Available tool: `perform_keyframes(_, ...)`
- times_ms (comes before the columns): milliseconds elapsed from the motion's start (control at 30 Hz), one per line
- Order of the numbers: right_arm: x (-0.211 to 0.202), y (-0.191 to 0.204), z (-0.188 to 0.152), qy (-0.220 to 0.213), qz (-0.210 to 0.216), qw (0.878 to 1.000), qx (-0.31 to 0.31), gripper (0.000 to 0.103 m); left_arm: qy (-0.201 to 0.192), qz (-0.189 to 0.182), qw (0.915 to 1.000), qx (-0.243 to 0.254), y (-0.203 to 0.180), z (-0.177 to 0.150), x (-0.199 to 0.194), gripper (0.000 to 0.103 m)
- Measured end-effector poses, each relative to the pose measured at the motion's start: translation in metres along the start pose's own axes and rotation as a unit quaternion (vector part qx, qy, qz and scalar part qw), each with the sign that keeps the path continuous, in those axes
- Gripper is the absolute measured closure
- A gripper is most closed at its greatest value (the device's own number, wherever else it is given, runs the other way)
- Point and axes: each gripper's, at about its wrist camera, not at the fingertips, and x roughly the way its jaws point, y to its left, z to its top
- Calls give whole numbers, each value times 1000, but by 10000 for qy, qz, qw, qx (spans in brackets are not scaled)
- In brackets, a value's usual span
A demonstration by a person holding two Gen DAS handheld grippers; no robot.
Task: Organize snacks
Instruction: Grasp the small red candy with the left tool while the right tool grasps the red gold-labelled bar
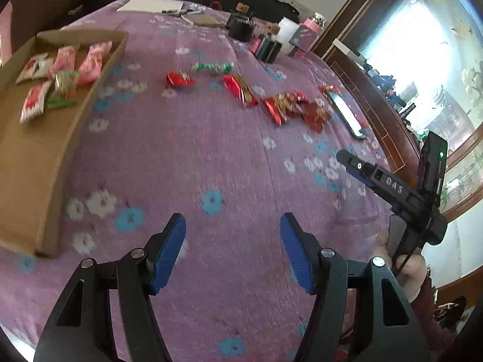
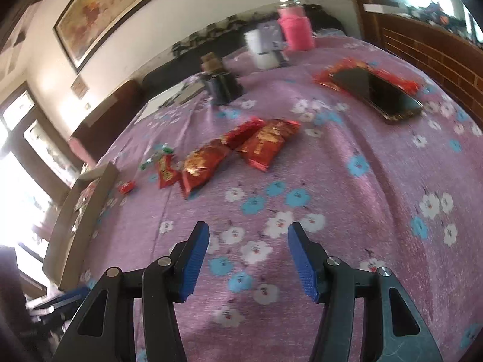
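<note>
Mostly crinkly foil snack packets on fuzzy floral bedspread.

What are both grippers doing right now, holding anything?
Left gripper: jaws open, nothing between them.
Right gripper: jaws open, nothing between them.

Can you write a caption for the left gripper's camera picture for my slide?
Left gripper open over the flowery purple cloth, cardboard box partly filled, red snack packets waiting.

The left tool hangs empty with jaws apart above the purple cloth, beside the cardboard tray of snacks.
</note>
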Motion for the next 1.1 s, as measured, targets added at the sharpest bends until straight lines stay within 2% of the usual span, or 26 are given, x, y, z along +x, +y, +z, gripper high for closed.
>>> perform_keyframes(133,5,23,22,41,344,9989,-312,46,-220,-57,9996,-156,13,32,-11,39)
perform_keyframes(200,14,37,38,88,500,9975,-486,45,-344,26,9991,-235,20,47,-15,39)
perform_keyframes(400,66,104,73,331,896,9868,-1306,46,-591,180,9974,-377,38,91,-12,39)
perform_keyframes(533,112,129,77,550,745,9849,-1463,47,-461,223,9971,-557,50,117,4,39)
perform_keyframes(700,135,129,68,684,626,9850,-1457,47,-178,439,9971,-592,59,137,37,39)
perform_keyframes(767,140,126,65,680,528,9851,-1490,50,-71,493,9974,-530,57,142,53,39)
perform_keyframes(833,144,122,65,707,476,9862,-1419,69,46,566,9973,-462,55,145,69,39)
perform_keyframes(867,146,118,66,768,579,9864,-1329,77,93,617,9971,-438,54,146,75,39)
perform_keyframes(1100,141,112,66,745,626,9874,-1250,79,142,996,9949,-82,44,148,104,39)
